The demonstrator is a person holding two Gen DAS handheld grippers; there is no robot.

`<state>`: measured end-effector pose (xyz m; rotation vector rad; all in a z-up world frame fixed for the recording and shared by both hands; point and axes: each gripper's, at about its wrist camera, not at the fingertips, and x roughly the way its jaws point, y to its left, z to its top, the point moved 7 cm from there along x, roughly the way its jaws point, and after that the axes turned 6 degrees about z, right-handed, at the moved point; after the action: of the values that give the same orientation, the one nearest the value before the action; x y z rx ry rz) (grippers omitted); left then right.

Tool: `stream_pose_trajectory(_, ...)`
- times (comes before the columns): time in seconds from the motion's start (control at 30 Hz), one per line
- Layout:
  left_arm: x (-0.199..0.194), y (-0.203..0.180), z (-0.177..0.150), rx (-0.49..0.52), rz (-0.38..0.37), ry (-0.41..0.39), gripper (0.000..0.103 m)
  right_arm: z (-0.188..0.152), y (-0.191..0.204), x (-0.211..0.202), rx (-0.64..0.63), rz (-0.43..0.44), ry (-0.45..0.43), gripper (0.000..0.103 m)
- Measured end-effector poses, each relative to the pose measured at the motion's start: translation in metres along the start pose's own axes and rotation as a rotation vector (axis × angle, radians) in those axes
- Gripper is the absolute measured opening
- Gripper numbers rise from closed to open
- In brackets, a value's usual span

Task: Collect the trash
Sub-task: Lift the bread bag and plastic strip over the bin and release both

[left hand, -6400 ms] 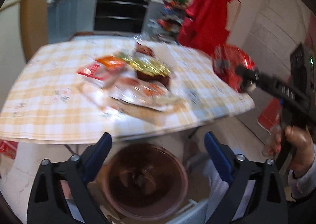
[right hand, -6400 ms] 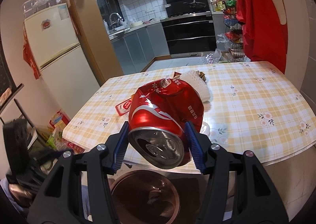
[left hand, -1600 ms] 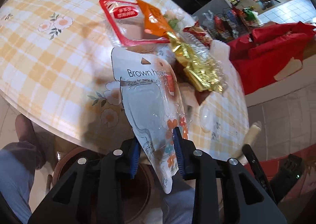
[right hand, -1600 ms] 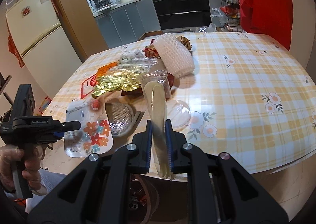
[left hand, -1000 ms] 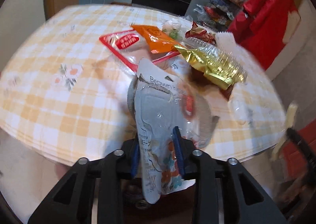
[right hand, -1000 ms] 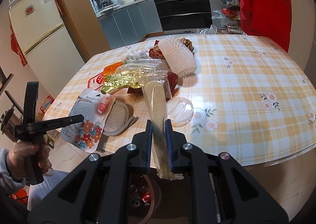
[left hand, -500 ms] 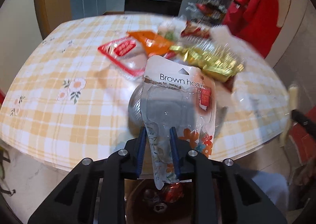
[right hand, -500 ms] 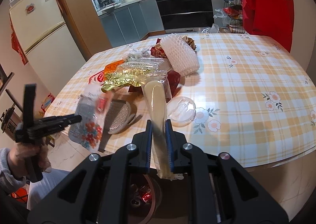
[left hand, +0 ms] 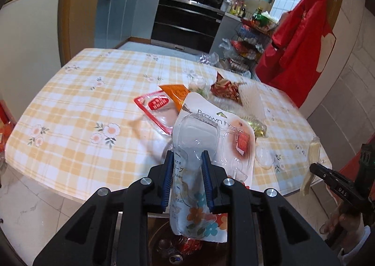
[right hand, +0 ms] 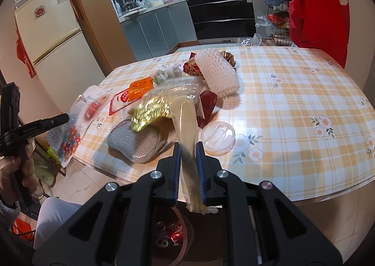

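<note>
In the left wrist view, the left tongs [left hand: 186,178] stand at the bottom centre, closed narrow on a clear blister pack [left hand: 211,148] with a flower card; their jaws have just been closing on it. The pack is lifted off the desk [left hand: 70,111] and its lower end hangs over the brown bin [left hand: 159,240] at the bottom edge. The bin already holds some trash: red crushed cans [left hand: 187,246] show inside, so a part of the task is done.

In the right wrist view, the left tongs with the pack appear at the left edge. More to the right, at the middle left of the frame, a grey mesh piece [right hand: 136,141] lies near the desk edge, with a gold foil wrapper [right hand: 150,111] touching it above. At the bottom centre the right tongs [right hand: 188,170] are shut tight on a long pale plastic sleeve [right hand: 185,123], which stands upward above the bin. Just to the right lies a clear round lid [right hand: 219,137], and in the upper middle a white foam net [right hand: 218,73].

So two pieces are held, ready to drop as I judge, and many wrappers are left on the desk.

Readable writing: "Brown hook" on the pack, and "DAS" on the right tongs at the right edge of the left view. The red label [left hand: 159,103] has characters too small to read.
</note>
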<state>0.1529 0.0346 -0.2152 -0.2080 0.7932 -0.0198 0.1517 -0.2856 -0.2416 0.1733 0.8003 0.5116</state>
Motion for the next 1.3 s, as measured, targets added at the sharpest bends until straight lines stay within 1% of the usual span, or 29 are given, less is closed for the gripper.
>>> stream_pose_trajectory(0.1,-0.02,0.0,0.0,0.027,0.002,-0.028,0.023,0.005,0.004,-0.008,-0.008,-0.001,-0.016,0.017)
stream_pose_trajectory(0.2,-0.036,-0.007,-0.007,0.082,-0.01,-0.035,0.024,0.009,0.009,-0.015,-0.019,0.001,-0.032,0.017)
stream_pose_trajectory(0.37,-0.053,-0.017,-0.035,0.126,-0.063,-0.001,0.024,0.011,0.022,-0.029,-0.043,0.003,-0.05,0.017)
stream_pose_trajectory(0.47,-0.059,-0.022,-0.053,0.156,-0.073,0.011,0.024,0.01,0.029,-0.036,-0.057,0.004,-0.056,0.017)
stream_pose_trajectory(0.6,-0.064,-0.032,-0.071,0.188,-0.113,0.035,0.024,0.009,0.039,-0.045,-0.082,0.0,-0.058,0.017)
stream_pose_trajectory(0.77,-0.061,-0.042,-0.089,0.224,-0.138,0.074,0.024,0.008,0.048,-0.054,-0.099,-0.004,-0.069,0.017)
stream_pose_trajectory(1.03,-0.054,-0.05,-0.101,0.208,-0.192,0.117,0.026,0.01,0.056,-0.06,-0.115,-0.003,-0.074,0.017)
stream_pose_trajectory(1.07,-0.055,-0.053,-0.102,0.213,-0.191,0.119,0.028,0.01,0.056,-0.06,-0.116,-0.003,-0.073,0.017)
stream_pose_trajectory(1.13,-0.054,-0.056,-0.102,0.212,-0.195,0.118,0.039,0.01,0.058,-0.059,-0.119,0.0,-0.07,0.017)
stream_pose_trajectory(1.17,-0.056,-0.055,-0.1,0.201,-0.198,0.11,0.049,0.01,0.057,-0.058,-0.12,0.002,-0.068,0.017)
stream_pose_trajectory(1.2,-0.057,-0.054,-0.097,0.194,-0.195,0.101,0.056,0.009,0.059,-0.058,-0.121,0.004,-0.067,0.017)
stream_pose_trajectory(1.23,-0.061,-0.051,-0.092,0.18,-0.187,0.078,0.059,0.009,0.059,-0.058,-0.123,0.006,-0.065,0.017)
stream_pose_trajectory(1.3,-0.067,-0.044,-0.083,0.154,-0.168,0.047,0.071,0.007,0.062,-0.056,-0.128,0.01,-0.058,0.017)
